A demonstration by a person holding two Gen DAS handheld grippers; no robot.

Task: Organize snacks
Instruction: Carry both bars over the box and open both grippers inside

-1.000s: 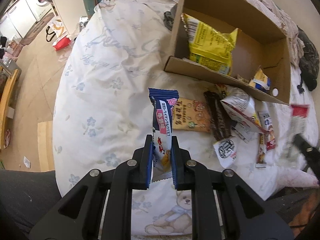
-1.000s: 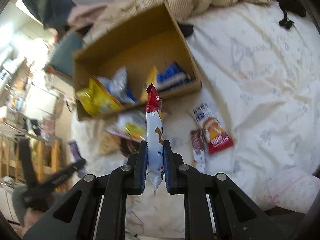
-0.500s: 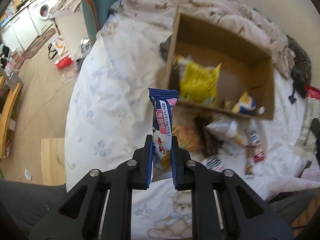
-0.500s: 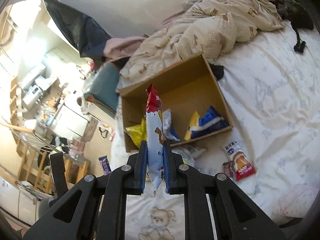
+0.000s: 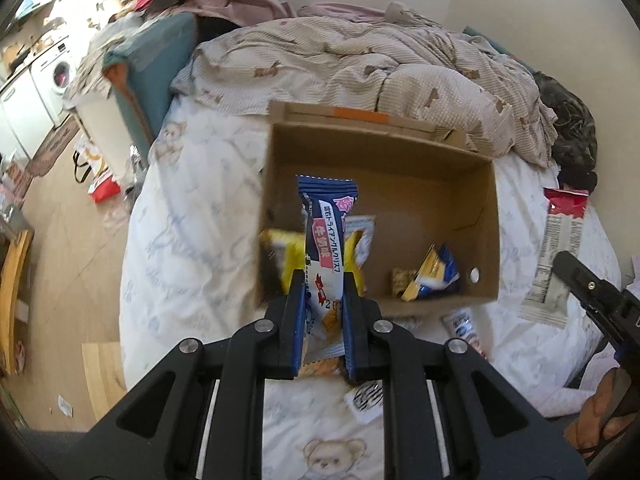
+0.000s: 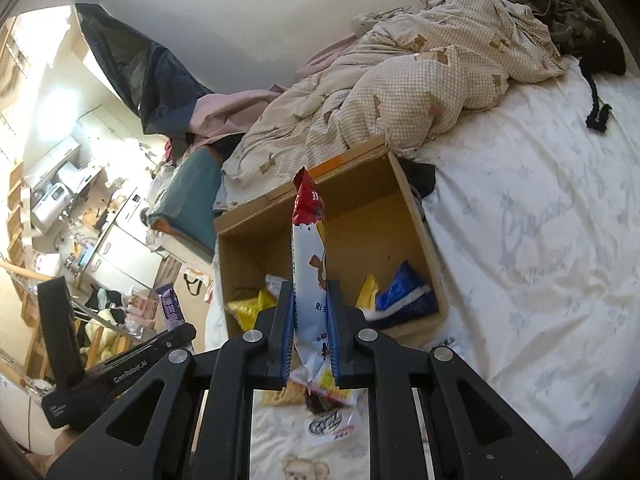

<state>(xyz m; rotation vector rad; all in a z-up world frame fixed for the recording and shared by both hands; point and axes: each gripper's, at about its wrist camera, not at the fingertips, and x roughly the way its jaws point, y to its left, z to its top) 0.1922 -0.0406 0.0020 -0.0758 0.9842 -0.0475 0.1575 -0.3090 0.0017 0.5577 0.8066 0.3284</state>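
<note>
Left wrist view: the left gripper angles steeply down toward the bed, its jaws clamped narrow on a blue-topped snack packet that stands upright between them, white body with pink label. The packet's top lines up in front of the open cardboard box, which sits on the white printed bedsheet. Inside the box lie a yellow bag, partly hidden by the held packet, and a blue-and-yellow pack near the front right corner. Loose snacks lie on the sheet just in front of the box, some hidden under the gripper. At the right edge the right gripper comes in sideways, carrying a long white-and-red packet seen from its back. A rumpled beige quilt is heaped behind the box.

Right wrist view: the right gripper tilts down less steeply, jaws pinched tight on the white packet with a red top, upright and slightly leaning, its tip in line with the box's far wall. The cardboard box lies straight ahead, holding the yellow bag at left and the blue pack at right. The left gripper shows at lower left, its purple-looking packet sticking up, held off to the left of the box. More snacks rest on the sheet below the jaws
</note>
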